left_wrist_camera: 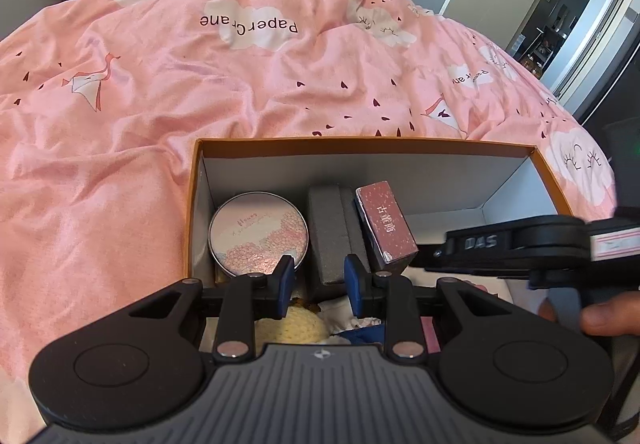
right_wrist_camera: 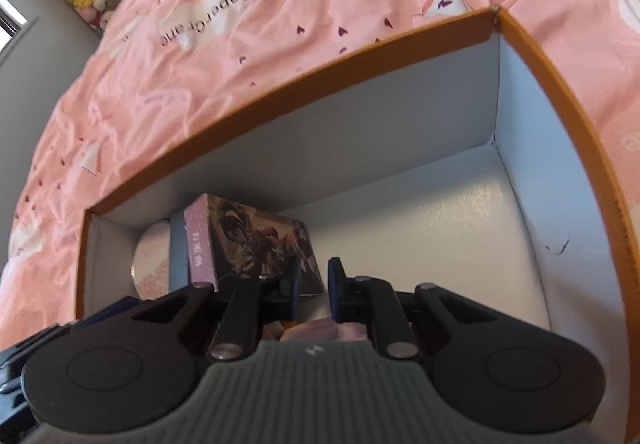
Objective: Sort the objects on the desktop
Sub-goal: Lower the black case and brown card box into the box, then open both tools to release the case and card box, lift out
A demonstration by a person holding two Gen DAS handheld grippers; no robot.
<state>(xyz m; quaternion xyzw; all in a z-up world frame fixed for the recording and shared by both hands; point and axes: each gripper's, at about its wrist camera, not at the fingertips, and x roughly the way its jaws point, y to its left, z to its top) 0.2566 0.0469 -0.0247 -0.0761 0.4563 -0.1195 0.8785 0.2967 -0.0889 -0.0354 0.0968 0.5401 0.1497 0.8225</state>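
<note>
While both grippers hang over the near part of the orange-rimmed box (left_wrist_camera: pixel 400 143), the step in hand seems to be the placing of small things into it, or the choice of the next one.

Nearest to the left gripper (left_wrist_camera: pixel 316 276), just below its jaws, lie a yellow knitted thing (left_wrist_camera: pixel 290 328) and some white and blue cloth, which I cannot name exactly. The jaws stand partly apart, and nothing is pressed between the blue pads (left_wrist_camera: pixel 285 276); they are free. Behind them stand a round pink tin (left_wrist_camera: pixel 258 233), a grey foam block (left_wrist_camera: pixel 332 232) and a small red carton (left_wrist_camera: pixel 386 226), which leans on the block.

The right gripper (right_wrist_camera: pixel 314 288) is lower inside the box. Its jaws are narrow but a gap stays between them, and no thing is held there; something pink lies under them, too blurred to tell. Just behind stands a picture-printed box (right_wrist_camera: pixel 256 240), near the left pad, whether touching I cannot say. On the right the white floor of the box is bare.

The next move probably calls for lowering one gripper over a loose thing and closing on it. The pink bedspread (left_wrist_camera: pixel 160 104) lies beyond.
</note>
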